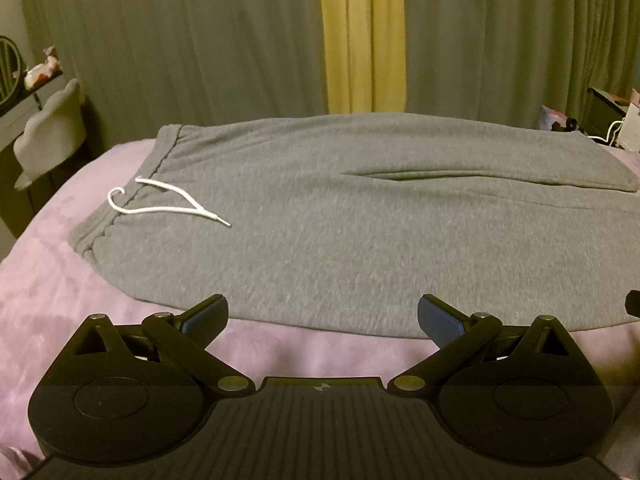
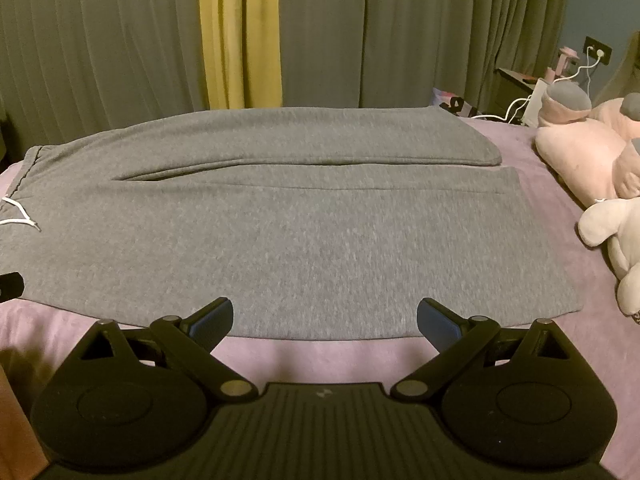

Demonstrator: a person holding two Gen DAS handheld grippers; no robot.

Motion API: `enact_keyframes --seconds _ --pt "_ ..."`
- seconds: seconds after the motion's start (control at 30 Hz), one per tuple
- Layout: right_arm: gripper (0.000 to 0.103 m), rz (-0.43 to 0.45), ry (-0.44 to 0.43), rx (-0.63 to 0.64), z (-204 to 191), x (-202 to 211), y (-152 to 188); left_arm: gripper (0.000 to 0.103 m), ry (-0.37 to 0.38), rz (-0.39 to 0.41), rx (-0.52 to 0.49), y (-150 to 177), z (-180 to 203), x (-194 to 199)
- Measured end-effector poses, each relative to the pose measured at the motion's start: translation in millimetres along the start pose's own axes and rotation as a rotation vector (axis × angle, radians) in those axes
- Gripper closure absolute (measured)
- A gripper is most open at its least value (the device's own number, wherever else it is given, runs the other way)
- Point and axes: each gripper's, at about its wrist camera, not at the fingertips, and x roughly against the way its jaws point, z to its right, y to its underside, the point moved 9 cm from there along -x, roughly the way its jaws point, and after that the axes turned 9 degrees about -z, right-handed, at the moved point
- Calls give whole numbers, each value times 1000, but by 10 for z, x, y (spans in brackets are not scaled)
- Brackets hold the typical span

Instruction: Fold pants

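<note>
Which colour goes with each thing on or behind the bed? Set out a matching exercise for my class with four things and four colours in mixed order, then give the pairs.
Things:
1. pants
2. drawstring
3. blanket
4. narrow curtain strip

Colours:
A. white
B. yellow
C. grey
D. lilac

Pairs: 1-C, 2-A, 3-D, 4-B

I see a dim, warm-tinted room, soft motion blur on the pants (image 1: pixel 360 216), and fisheye bending at the edges.
</note>
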Motion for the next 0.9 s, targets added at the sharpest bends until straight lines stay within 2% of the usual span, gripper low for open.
enact_keyframes --seconds 0.9 --pt "5 -7 -10 -7 10 -21 7 0 2 -15 1 -2 -6 -19"
